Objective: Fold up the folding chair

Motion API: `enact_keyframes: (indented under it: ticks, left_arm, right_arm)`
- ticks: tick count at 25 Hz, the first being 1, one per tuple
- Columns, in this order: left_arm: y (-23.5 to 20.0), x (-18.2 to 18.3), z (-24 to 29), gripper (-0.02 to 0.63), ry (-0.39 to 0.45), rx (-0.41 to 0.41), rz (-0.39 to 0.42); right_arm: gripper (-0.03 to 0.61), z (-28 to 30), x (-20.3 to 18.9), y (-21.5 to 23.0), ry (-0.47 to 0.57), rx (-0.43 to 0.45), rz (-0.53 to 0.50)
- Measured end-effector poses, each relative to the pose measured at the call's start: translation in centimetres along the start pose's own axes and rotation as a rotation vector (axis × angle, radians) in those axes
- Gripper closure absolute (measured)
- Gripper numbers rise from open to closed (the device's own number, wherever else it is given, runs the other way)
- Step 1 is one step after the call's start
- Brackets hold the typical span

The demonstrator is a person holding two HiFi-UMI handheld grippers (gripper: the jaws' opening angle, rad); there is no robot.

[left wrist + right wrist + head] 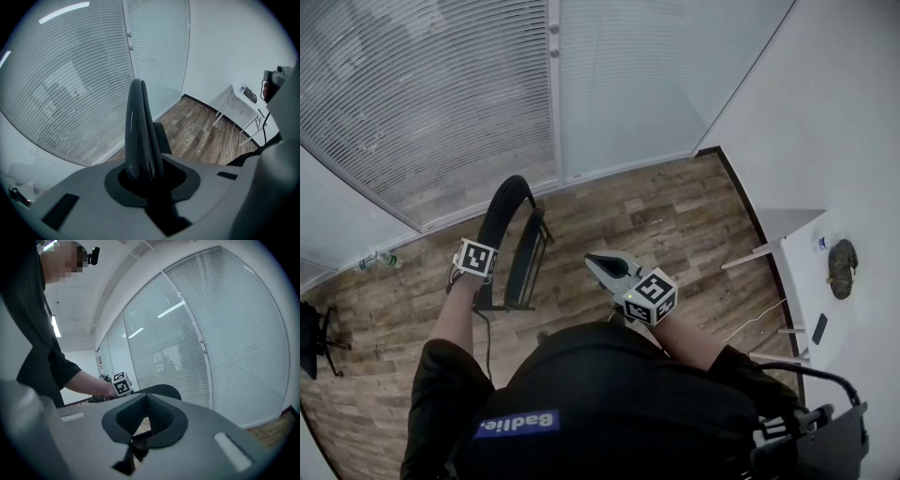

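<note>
where chair point(528, 255) meets wood floor point(656, 225), blinds point(422, 94), table point(802, 281)

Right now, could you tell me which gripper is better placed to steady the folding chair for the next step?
Left, probably. The left gripper is clamped on the folding chair at its top rail. The right gripper is shut, empty, and held in the air apart from the chair.

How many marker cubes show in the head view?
2. One cube rides on the left gripper, shut on the folding chair; the other cube rides on the right gripper, shut and empty, nearer the person's chest. None seems hidden.
</note>
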State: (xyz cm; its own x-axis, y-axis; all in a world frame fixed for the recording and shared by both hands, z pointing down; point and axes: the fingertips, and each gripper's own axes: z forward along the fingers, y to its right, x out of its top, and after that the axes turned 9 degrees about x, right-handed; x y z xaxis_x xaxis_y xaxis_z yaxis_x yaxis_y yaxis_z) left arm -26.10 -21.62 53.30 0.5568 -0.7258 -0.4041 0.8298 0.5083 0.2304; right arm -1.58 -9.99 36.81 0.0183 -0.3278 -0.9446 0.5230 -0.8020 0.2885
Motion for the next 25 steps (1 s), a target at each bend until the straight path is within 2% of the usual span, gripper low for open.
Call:
enact_keyframes:
  ticks: [25]
  left_arm:
    - [0.0,-0.3,-0.5,0.541,-0.005,0.004,-0.002]
  right_arm:
    - [0.577,-1.7,-0.8,-0.2,0.000,-0.022,0.041]
